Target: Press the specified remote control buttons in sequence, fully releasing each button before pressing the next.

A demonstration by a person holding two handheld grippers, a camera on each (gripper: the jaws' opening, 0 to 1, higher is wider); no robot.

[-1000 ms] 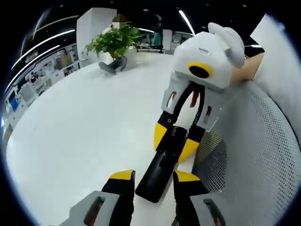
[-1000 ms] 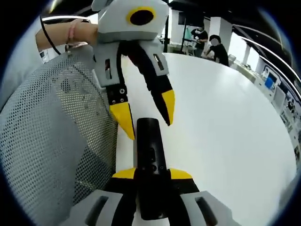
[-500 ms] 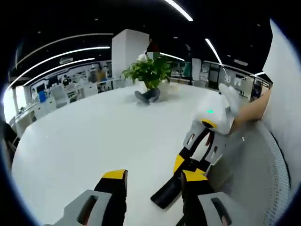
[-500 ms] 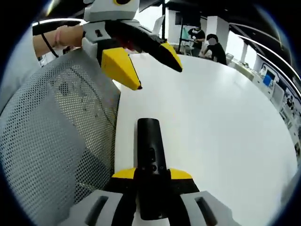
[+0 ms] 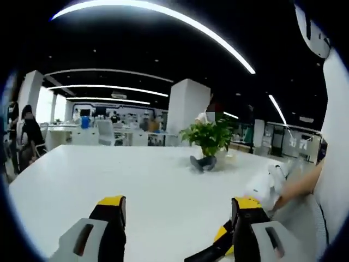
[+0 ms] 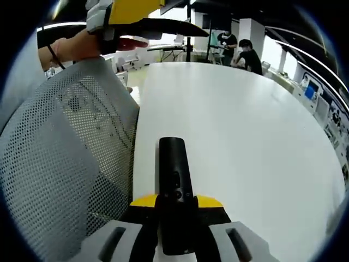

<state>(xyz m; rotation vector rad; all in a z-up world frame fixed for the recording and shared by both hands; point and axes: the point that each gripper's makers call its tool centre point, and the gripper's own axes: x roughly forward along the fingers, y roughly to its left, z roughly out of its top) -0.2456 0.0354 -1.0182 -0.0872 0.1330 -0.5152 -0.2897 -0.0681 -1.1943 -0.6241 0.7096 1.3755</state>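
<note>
On the left side, raised the left gripper (image 5: pixel 179 218) from the remote to a high, level look across the white worktop (image 5: pixel 136 180). Kept its fingers (image 5: pixel 112 203) spread wide, with nothing between them. A second ago had those tips down beside the remote's far end; half a second ago had them already lifting. Looked out now past a potted plant (image 5: pixel 210 136) at the worktop's far side. Caught just a sliver of the remote (image 5: pixel 204 254) at the bottom of the left gripper view, beside the right finger, with the right gripper (image 5: pixel 267 185) and a bare forearm (image 5: pixel 297 185) beyond it.

In the right gripper view, saw the left gripper (image 6: pixel 136 13) pulled up to the top edge, well apart from the remote. Passed a grey mesh chair back (image 6: pixel 65 164) on the left. Held the remote (image 6: pixel 174 169) as before in the right gripper (image 6: pixel 175 204), yellow fingers (image 6: pixel 143 201) closed on its near end, its length pointing away over the worktop (image 6: pixel 245 136). Could not tell whether it touched the surface.

Judged this as a full release after a press. Left the remote steady and in sight for the next button, if any was still due. Could not read the buttons themselves on the black body.
</note>
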